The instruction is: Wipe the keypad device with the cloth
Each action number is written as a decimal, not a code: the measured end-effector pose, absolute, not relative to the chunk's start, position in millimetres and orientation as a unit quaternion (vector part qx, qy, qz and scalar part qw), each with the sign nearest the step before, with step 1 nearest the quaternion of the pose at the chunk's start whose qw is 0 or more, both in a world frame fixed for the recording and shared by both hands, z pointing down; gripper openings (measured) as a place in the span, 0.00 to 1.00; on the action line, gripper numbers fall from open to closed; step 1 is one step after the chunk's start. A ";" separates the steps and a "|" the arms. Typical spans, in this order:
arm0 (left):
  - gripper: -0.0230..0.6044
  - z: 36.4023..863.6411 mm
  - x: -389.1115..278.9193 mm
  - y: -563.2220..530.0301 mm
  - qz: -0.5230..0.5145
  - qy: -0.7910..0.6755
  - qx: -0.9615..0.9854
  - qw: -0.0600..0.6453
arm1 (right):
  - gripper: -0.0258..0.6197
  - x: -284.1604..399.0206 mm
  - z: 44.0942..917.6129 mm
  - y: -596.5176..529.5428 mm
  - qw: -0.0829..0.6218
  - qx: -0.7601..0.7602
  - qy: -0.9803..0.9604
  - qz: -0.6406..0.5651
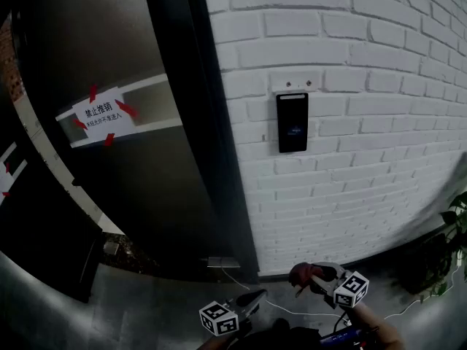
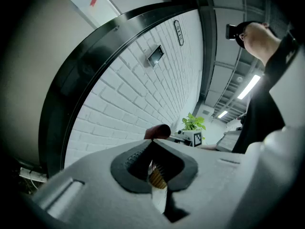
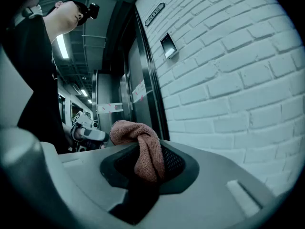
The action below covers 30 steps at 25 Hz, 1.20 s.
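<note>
My right gripper [image 1: 305, 275] is low down, near the bottom middle of the head view. Its fingers [image 3: 178, 165] are squeezed shut on the cloth [image 3: 143, 149]. The cloth is pinkish brown and soft. A bunched loop of it sticks up out of the fingers and flops toward the left of the right gripper view.

My left gripper [image 1: 254, 296] is just beside the right one, a bit lower and more to the left. Its fingers [image 2: 129, 162] are closed together with nothing between them, and the tips touch.

The keypad device [image 1: 292, 122] is a small dark box, taller than it is wide, stuck upright on the white brick wall [image 1: 379, 166]. It sits in the upper middle of the head view, well above both grippers — the cloth is not touching it. There is a small faint mark on its front.

To the left of the wall is a big dark door [image 1: 131, 195]. A white paper sign [image 1: 102, 114] is stuck on it with bits of red tape, in the upper left of the frame. A green plant [image 1: 456, 228] peeks in at the right edge. A thin white wire [image 1: 288, 310] lies on the floor [image 1: 146, 305] near the foot of the wall — close to my two grippers.
</note>
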<state>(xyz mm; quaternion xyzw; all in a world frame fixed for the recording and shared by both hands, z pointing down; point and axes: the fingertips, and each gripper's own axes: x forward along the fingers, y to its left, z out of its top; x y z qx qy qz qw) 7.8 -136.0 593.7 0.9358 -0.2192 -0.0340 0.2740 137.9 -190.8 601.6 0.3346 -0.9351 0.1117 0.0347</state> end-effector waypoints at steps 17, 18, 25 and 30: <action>0.04 592.1 31.0 -197.9 -0.025 -0.236 0.932 0.274 | 0.18 151.6 268.3 -369.3 -0.061 0.412 -0.889 -0.193; 0.04 591.6 30.3 -199.5 -0.025 -0.234 0.933 0.273 | 0.18 150.9 265.3 -374.0 -0.056 0.421 -0.882 -0.204; 0.04 579.2 15.5 -207.7 -0.031 -0.221 0.939 0.263 | 0.18 152.9 223.5 -378.9 -0.047 0.466 -0.838 -0.278; 0.04 580.5 7.7 -205.0 -0.027 -0.212 0.940 0.266 | 0.18 147.3 151.4 -380.2 -0.019 0.473 -0.804 -0.359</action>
